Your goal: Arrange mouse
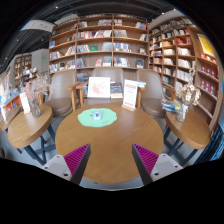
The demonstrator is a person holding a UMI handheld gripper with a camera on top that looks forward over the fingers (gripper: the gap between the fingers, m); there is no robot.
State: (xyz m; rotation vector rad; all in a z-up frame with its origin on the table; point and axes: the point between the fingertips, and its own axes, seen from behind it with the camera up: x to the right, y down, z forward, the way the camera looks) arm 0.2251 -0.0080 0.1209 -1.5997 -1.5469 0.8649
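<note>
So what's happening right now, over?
Gripper open, empty, above round table. Mouse on green mat, well beyond the fingers. Nothing in between.

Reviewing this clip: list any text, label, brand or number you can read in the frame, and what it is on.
No text can be read.
Upright sign card on the round wooden table: print too small to read.
White board behind the table: markings blurred.
Book spines on the shelves: too small.
Green mat with the mouse: no visible lettering.
The gripper is open, holding nothing.
</note>
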